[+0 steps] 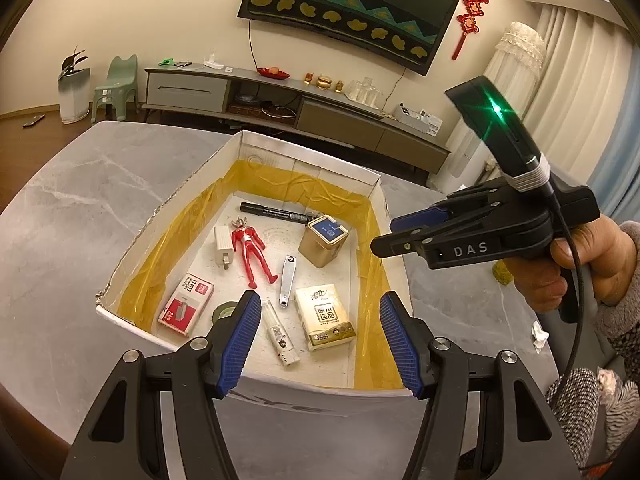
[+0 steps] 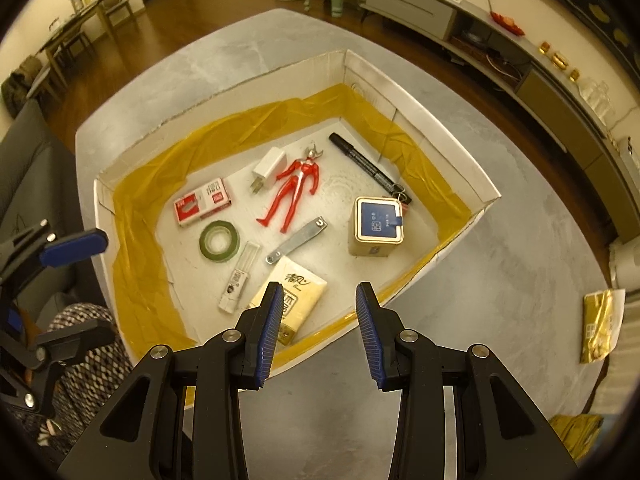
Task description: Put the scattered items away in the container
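1. In the white box (image 2: pixel 436 136) on the gray counter (image 2: pixel 460 320) lie the red toy figure (image 2: pixel 298 188), black marker (image 2: pixel 366 166), gold tin (image 2: pixel 378 226), tissue pack (image 2: pixel 304 286), green tape roll (image 2: pixel 220 240), staple box (image 2: pixel 204 202), white charger (image 2: pixel 268 170) and nail clipper (image 2: pixel 298 240).
2. The left tongs (image 1: pixel 316 340) hang wide apart, holding nothing.
3. The right tongs (image 2: pixel 316 332) also gape empty, above the box's near wall.
4. A gold packet (image 2: pixel 598 328) sits far off at the counter's edge.
5. It looks like the next pick: reach slowly, pinch its middle, lift it clear of the wall.
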`<state>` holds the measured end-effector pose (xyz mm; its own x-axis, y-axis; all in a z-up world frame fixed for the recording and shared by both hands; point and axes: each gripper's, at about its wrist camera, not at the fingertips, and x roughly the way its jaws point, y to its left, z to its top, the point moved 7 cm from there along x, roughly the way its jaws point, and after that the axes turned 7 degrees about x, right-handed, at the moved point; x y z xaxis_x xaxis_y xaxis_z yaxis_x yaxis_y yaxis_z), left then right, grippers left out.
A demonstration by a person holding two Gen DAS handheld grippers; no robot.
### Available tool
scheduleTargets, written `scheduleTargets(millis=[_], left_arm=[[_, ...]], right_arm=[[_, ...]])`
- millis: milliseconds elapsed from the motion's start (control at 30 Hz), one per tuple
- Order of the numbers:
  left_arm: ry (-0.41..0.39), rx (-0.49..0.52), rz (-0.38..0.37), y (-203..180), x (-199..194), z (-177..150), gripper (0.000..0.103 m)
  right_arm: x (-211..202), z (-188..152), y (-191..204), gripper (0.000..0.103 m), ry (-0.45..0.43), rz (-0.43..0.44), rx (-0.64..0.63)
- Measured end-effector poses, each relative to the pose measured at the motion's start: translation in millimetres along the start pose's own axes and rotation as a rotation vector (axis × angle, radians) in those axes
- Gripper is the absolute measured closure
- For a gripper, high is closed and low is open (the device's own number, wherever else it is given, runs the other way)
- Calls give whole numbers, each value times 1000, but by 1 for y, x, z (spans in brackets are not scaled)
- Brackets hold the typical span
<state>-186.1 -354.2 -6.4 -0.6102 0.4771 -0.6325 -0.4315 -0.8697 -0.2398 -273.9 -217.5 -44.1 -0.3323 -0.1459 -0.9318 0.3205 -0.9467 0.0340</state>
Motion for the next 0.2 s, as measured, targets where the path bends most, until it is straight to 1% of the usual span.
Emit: scheduleTargets(millis=[200], left_arm=[[1,3,-2,-2,-1,0,40]], right_arm=[[-4,0,-1,63,-4,-17,-1]])
